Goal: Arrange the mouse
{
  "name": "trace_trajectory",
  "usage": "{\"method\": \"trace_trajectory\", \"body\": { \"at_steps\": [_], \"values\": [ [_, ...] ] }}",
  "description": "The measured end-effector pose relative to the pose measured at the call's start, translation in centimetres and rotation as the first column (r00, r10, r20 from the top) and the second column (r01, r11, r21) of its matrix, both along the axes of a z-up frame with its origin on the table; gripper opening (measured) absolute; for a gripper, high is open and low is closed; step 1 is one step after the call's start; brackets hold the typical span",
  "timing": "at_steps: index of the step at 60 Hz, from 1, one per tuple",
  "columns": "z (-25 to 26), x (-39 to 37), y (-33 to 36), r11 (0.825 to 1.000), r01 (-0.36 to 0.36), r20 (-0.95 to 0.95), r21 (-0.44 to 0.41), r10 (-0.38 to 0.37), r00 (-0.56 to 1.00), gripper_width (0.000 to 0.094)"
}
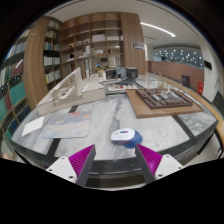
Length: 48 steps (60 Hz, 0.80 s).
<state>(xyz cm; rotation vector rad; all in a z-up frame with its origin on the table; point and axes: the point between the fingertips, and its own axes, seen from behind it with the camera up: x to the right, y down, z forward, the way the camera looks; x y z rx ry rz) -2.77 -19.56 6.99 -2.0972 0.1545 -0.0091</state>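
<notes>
A white and blue mouse [124,136] lies on the marble-patterned table [85,105], just ahead of my fingers and nearer the right one. My gripper [112,162] is open and empty. Its magenta pads [74,162] stand wide apart, and the mouse lies beyond their tips, not between them.
A grey mouse mat [70,122] lies to the left of the mouse, with a white paper [31,125] further left. A brown tray with dark items [165,98] stands at the right. Monitors [118,75] and bookshelves [85,45] are at the back.
</notes>
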Motion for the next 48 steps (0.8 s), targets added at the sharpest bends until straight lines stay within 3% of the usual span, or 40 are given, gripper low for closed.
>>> {"method": "trace_trajectory", "body": {
  "at_steps": [17, 31, 33, 34, 35, 36, 37, 38, 41, 48],
  "values": [
    [-5.0, 7.6, 7.7, 0.998, -0.035, 0.135, -0.058, 0.043, 0.990, 0.0834],
    [-7.6, 11.1, 15.5, 0.994, -0.096, 0.072, -0.060, 0.100, 0.992, 0.0826],
    [-8.0, 14.8, 14.5, 0.993, -0.105, 0.061, -0.058, 0.108, 0.992, 0.0829],
    [-8.2, 15.2, 14.6, 0.993, -0.099, 0.053, -0.063, 0.102, 0.993, 0.0907],
    [-8.5, 15.2, 14.5, 0.991, -0.104, 0.035, -0.085, 0.107, 0.994, 0.0908],
    [-8.0, 15.3, 15.1, 0.993, -0.101, 0.025, -0.064, 0.103, 0.994, 0.0828],
    [-7.7, 15.4, 15.5, 0.993, -0.107, 0.017, -0.056, 0.108, 0.994, 0.0860],
    [-7.4, 15.2, 15.9, 0.993, -0.108, 0.009, -0.047, 0.108, 0.994, 0.0834],
    [-8.1, 15.1, 16.3, 0.991, -0.110, -0.030, -0.073, 0.108, 0.994, 0.0552],
    [-7.9, 15.0, 16.4, 0.997, -0.047, -0.047, -0.067, 0.044, 0.998, 0.0504]
  ]
}}
